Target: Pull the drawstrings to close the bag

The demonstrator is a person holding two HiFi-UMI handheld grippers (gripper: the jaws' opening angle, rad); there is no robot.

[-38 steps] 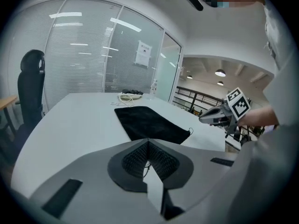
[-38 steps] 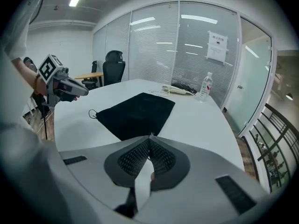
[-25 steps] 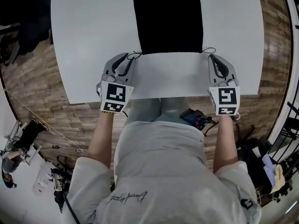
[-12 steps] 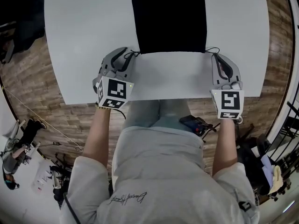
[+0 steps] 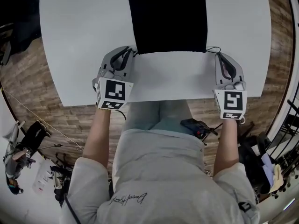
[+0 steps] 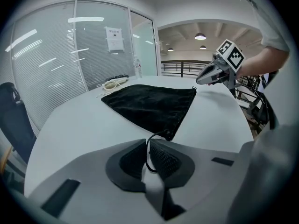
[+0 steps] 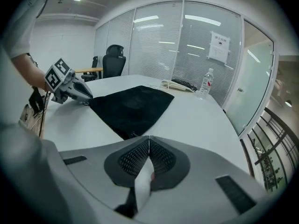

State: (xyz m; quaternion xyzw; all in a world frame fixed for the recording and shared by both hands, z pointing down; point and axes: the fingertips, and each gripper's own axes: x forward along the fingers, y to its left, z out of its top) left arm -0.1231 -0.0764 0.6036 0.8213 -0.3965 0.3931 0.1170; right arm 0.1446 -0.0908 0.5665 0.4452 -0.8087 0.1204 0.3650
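A flat black drawstring bag (image 5: 168, 17) lies on the white table (image 5: 79, 41), its mouth edge toward me. My left gripper (image 5: 132, 51) sits at the bag's near left corner. In the left gripper view, this gripper (image 6: 147, 142) is shut on the thin black left drawstring (image 6: 149, 158), which loops between the pads. My right gripper (image 5: 217, 54) sits at the near right corner, where the right drawstring (image 5: 212, 48) loops into its tips. In the right gripper view its jaws (image 7: 149, 137) are shut, just behind the bag's corner (image 7: 132, 135); the cord itself is hidden there.
At the table's far end stand a water bottle (image 7: 203, 84) and a coiled white cable (image 7: 175, 84). Office chairs (image 7: 112, 57) and glass walls surround the table. The table's near edge (image 5: 159, 99) runs just behind both grippers. Gear lies on the wooden floor (image 5: 28, 143).
The right gripper has shifted slightly right and the left slightly toward the bag. Both stay shut at the bag's corners, and the mouth edge looks as flat as before.
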